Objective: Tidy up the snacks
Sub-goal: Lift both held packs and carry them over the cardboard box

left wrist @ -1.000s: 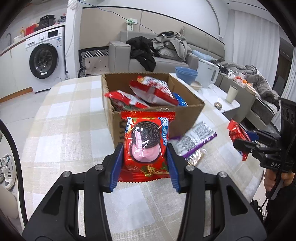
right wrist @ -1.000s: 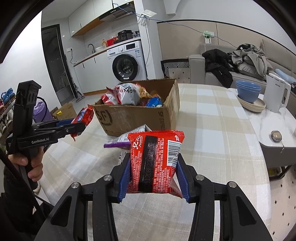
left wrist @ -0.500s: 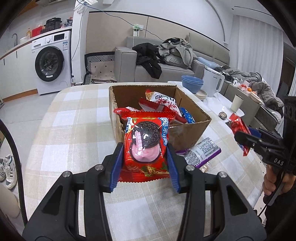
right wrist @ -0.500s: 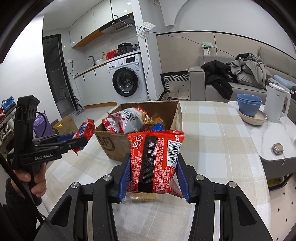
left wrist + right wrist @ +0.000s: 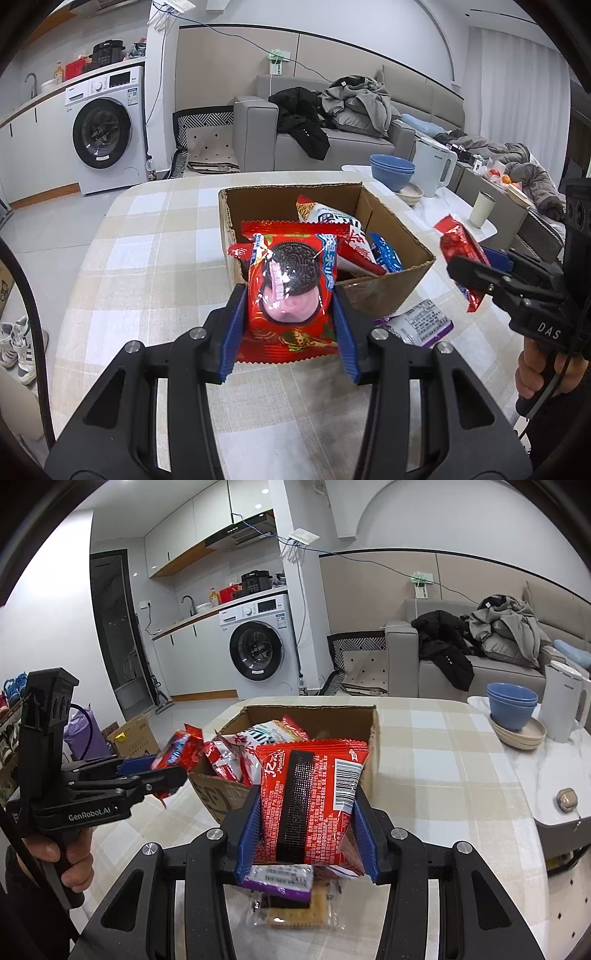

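Observation:
My left gripper [image 5: 290, 321] is shut on a red cookie packet [image 5: 291, 295], held above the table just before the near wall of the open cardboard box [image 5: 388, 291]. Seen from the right wrist, my right gripper [image 5: 308, 819] is shut on a second red packet [image 5: 312, 797], its barcode side up, near the same box [image 5: 218, 797]. The box holds several snack bags [image 5: 340, 225]. On the table by the box lie a purple-edged packet [image 5: 421, 323] and a clear cracker packet [image 5: 295, 912]. Each gripper also shows in the other's view: the right gripper [image 5: 458, 258] and the left gripper [image 5: 173, 771].
The checked tablecloth [image 5: 147, 258] covers the table. At the far right stand blue bowls [image 5: 511, 705], a white kettle [image 5: 563, 701] and a cup [image 5: 482, 208]. A hand [image 5: 70, 853] grips the left tool. A sofa and a washing machine stand beyond.
Both grippers have risen and moved toward the box with their packets still held. More of the box's inside shows now, and the loose packets lie lower in the right wrist view.

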A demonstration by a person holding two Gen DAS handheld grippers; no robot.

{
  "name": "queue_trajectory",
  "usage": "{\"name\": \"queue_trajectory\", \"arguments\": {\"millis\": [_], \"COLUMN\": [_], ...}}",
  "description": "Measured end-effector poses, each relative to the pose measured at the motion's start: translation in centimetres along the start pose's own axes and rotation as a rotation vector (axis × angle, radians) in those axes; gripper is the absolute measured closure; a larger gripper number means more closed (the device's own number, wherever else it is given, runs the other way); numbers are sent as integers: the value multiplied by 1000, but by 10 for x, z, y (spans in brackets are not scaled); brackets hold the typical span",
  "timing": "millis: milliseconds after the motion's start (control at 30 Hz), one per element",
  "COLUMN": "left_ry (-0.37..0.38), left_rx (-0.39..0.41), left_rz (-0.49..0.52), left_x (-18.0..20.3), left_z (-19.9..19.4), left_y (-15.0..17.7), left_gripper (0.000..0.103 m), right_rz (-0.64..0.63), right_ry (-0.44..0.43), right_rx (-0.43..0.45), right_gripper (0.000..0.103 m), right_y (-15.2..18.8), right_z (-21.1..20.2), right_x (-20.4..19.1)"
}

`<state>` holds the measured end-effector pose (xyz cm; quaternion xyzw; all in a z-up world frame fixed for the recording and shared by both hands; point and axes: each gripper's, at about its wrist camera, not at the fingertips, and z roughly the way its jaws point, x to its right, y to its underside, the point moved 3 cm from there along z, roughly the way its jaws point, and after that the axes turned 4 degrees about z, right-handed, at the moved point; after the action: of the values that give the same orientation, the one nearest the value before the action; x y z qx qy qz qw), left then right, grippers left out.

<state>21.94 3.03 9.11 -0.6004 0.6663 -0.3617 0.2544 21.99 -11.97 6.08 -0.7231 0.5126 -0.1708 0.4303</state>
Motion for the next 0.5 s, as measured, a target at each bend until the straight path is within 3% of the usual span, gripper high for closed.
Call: {"name": "queue_trajectory", "arguments": {"millis": [500], "left_ry": [3], "left_rx": [-25], "left_rz": [20], "left_x": [6], "left_z": [40], "left_y": [-19], "left_gripper": [61], "right_rz": [-18], "right_ry": [-21], "right_rx": [-22], "right_gripper": [57], "right_y": [-16], "right_z": [36], "right_x": [-14]}}
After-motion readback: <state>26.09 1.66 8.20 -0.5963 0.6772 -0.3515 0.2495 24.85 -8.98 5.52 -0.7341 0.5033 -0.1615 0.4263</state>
